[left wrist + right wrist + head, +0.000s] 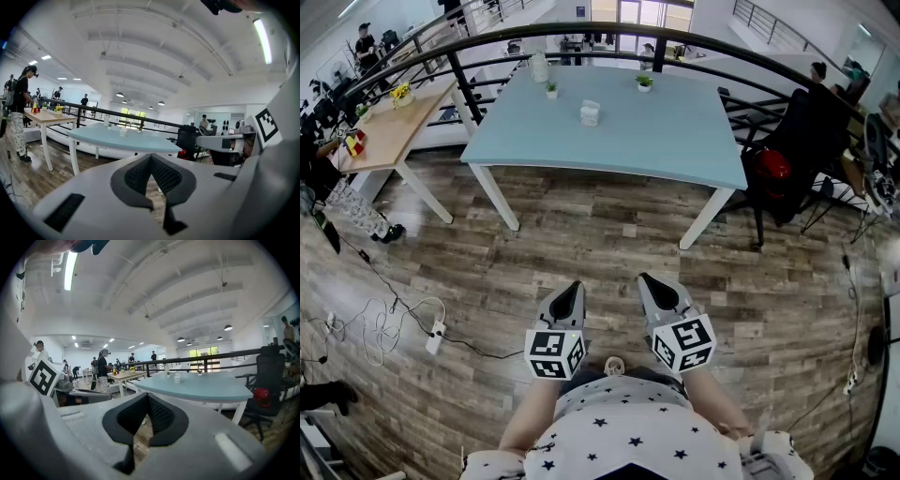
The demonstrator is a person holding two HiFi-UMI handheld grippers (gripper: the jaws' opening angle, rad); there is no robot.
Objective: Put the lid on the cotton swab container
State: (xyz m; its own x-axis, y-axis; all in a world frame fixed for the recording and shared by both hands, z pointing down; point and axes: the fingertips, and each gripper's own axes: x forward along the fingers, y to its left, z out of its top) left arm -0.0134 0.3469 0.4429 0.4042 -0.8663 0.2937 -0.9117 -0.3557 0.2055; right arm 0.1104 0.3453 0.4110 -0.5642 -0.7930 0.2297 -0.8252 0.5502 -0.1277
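Where smooth tabletop point(675, 131) spreads, a boxy container point(591, 113) sits.

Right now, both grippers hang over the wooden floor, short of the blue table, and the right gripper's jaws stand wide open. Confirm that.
Wrong on one count: the right gripper has its jaws shut together with nothing between them, as the right gripper view shows. The rest stands: it and the left gripper hang over the wooden floor, short of the blue table.
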